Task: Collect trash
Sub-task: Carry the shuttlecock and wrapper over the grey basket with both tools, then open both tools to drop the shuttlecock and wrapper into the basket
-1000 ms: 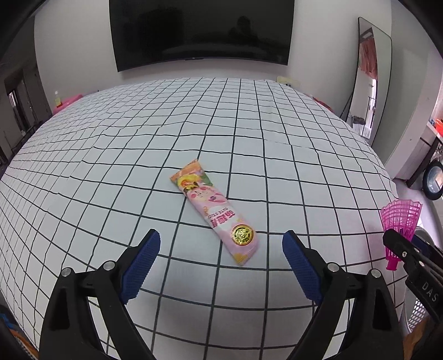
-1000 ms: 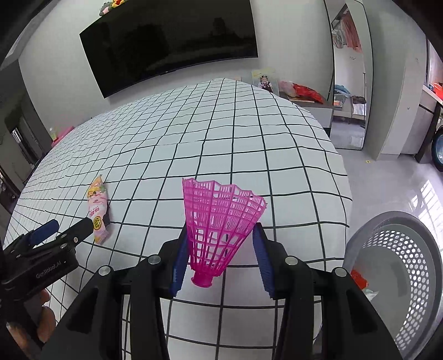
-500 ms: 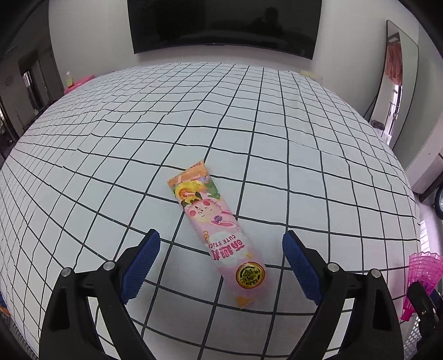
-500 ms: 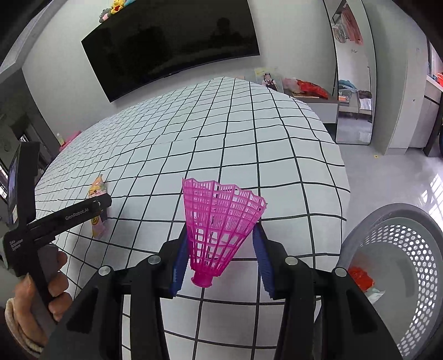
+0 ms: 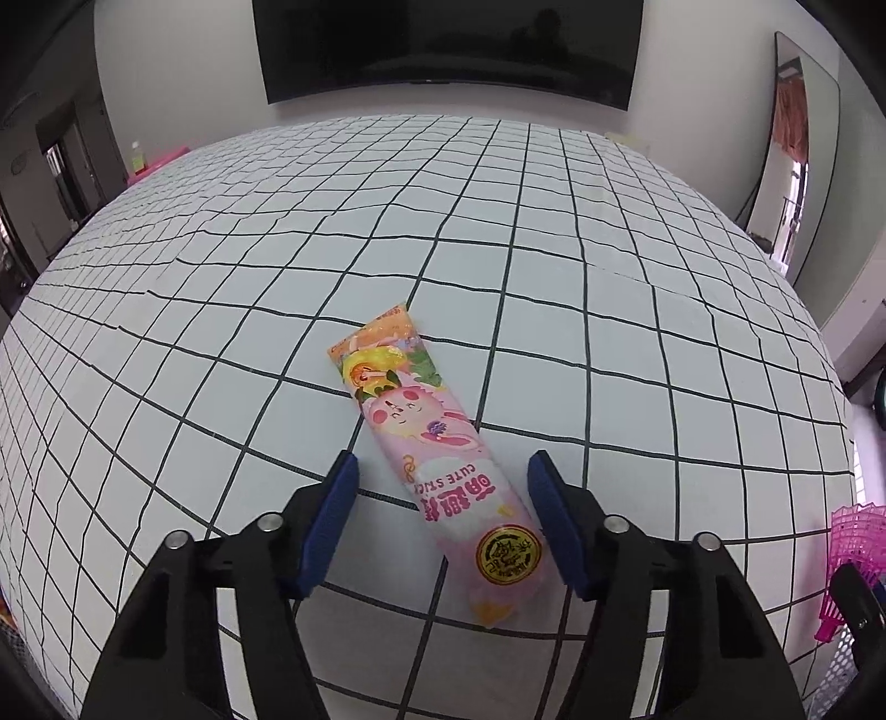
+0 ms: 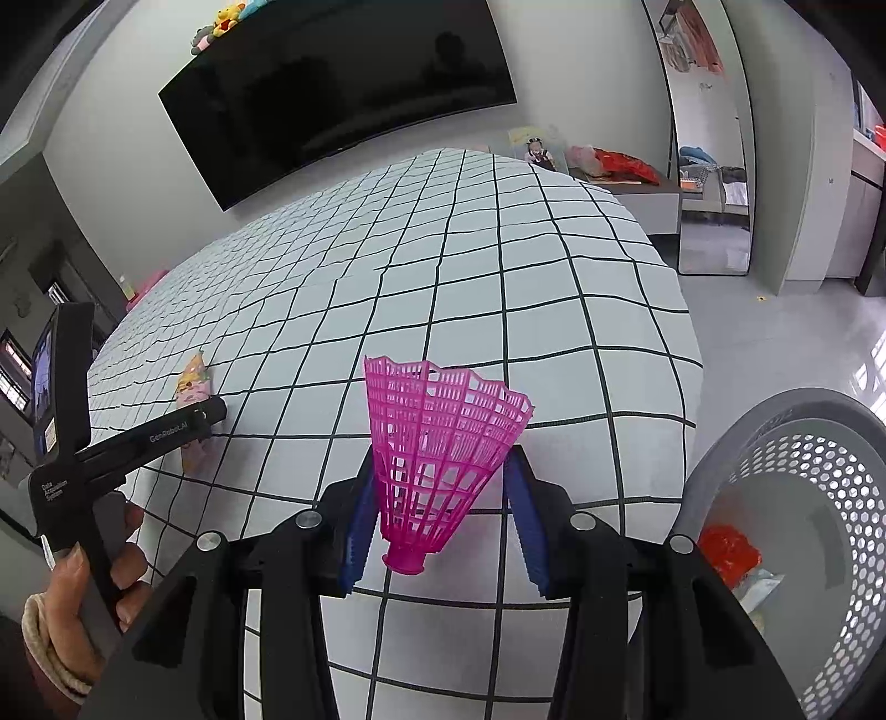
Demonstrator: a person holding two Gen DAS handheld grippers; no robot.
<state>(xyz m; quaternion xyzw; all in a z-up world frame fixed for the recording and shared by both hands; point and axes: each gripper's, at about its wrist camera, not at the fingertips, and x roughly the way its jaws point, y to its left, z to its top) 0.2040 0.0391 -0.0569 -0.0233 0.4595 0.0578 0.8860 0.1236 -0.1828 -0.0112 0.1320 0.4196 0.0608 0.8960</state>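
Note:
A long pink snack wrapper [image 5: 437, 459] with a cartoon rabbit lies flat on the white grid-patterned bed [image 5: 554, 232]. My left gripper [image 5: 443, 487] is open, its blue pads on either side of the wrapper's near half, apart from it. My right gripper [image 6: 440, 501] is shut on a pink plastic shuttlecock [image 6: 437, 443] and holds it above the bed's near right corner. The wrapper [image 6: 191, 382] and the left gripper [image 6: 213, 412] also show in the right wrist view. The shuttlecock [image 5: 858, 548] shows at the right edge of the left wrist view.
A grey perforated bin [image 6: 803, 526] stands on the floor right of the bed, with an orange-red item [image 6: 725, 554] and other trash inside. A black TV [image 5: 443, 44] hangs on the far wall. A tall mirror [image 6: 709, 138] leans at the right.
My left gripper has moved forward over the wrapper and its jaws have narrowed around it. My right gripper keeps hold of the shuttlecock and has shifted slightly.

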